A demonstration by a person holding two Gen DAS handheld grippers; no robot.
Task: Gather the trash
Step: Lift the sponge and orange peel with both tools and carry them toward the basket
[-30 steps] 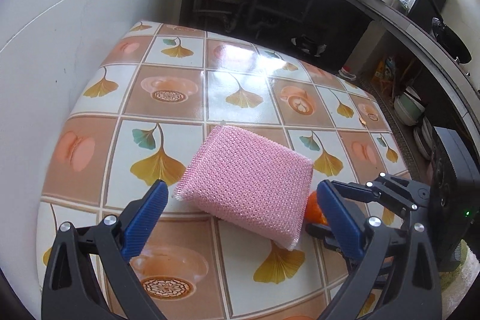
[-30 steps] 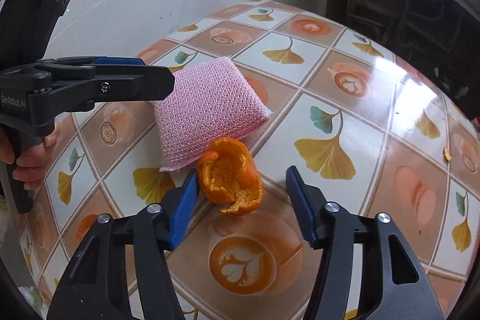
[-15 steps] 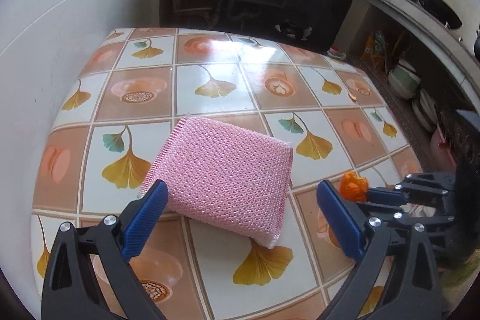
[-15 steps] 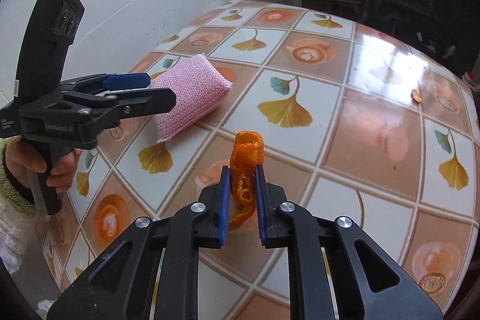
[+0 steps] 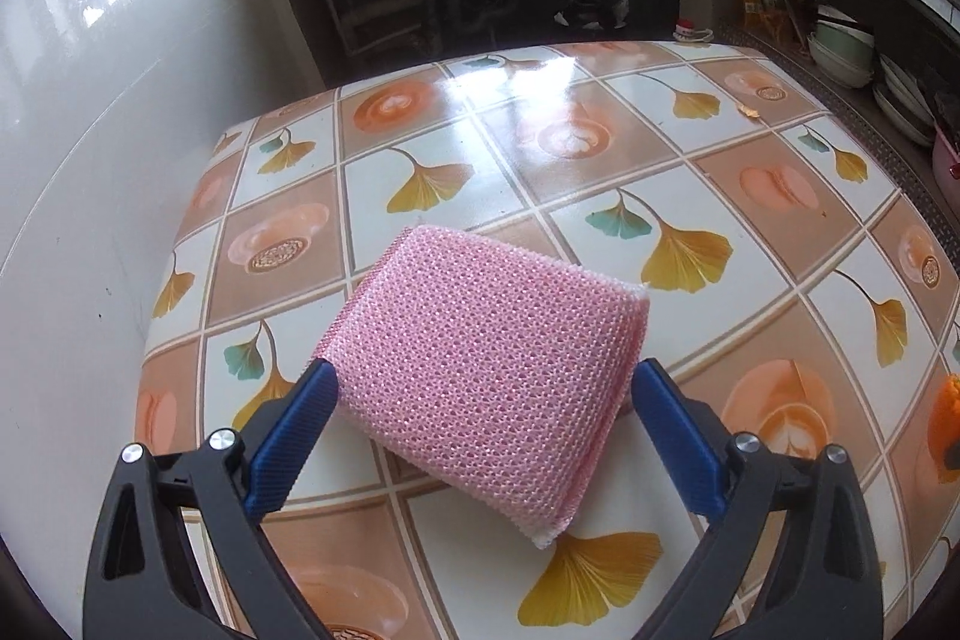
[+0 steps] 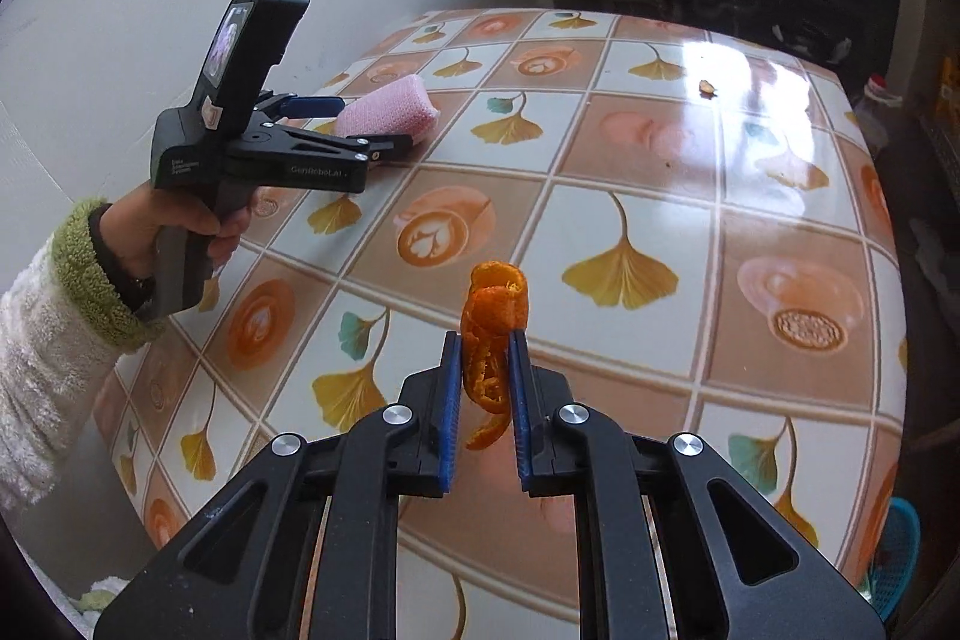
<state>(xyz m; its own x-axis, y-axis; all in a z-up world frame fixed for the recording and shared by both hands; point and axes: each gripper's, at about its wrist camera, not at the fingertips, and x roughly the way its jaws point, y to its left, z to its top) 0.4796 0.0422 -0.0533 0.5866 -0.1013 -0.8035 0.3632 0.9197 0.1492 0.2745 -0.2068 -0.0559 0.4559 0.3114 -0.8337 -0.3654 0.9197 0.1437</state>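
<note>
A curled orange peel (image 6: 495, 298) is held above the tiled table (image 6: 660, 172), with my right gripper (image 6: 485, 358) shut on its lower part. The peel's edge also shows at the right border of the left wrist view (image 5: 947, 418). A pink mesh sponge (image 5: 480, 370) lies on the table near the wall. My left gripper (image 5: 483, 376) is open and straddles the sponge, one blue pad at each near side. In the right wrist view a person's hand holds the left gripper (image 6: 366, 124) low over the sponge (image 6: 390, 109).
A small brown scrap (image 6: 707, 87) lies far out on the table (image 5: 750, 112). A white wall (image 5: 90, 160) runs along the table's left side. Dark shelving with bowls (image 5: 840, 46) stands beyond the table. A blue basket (image 6: 900, 550) sits below the table's right edge.
My right gripper closed on the orange peel, lifted it off the table and carried it away from the sponge. My left gripper moved in until its fingers flank the sponge.
</note>
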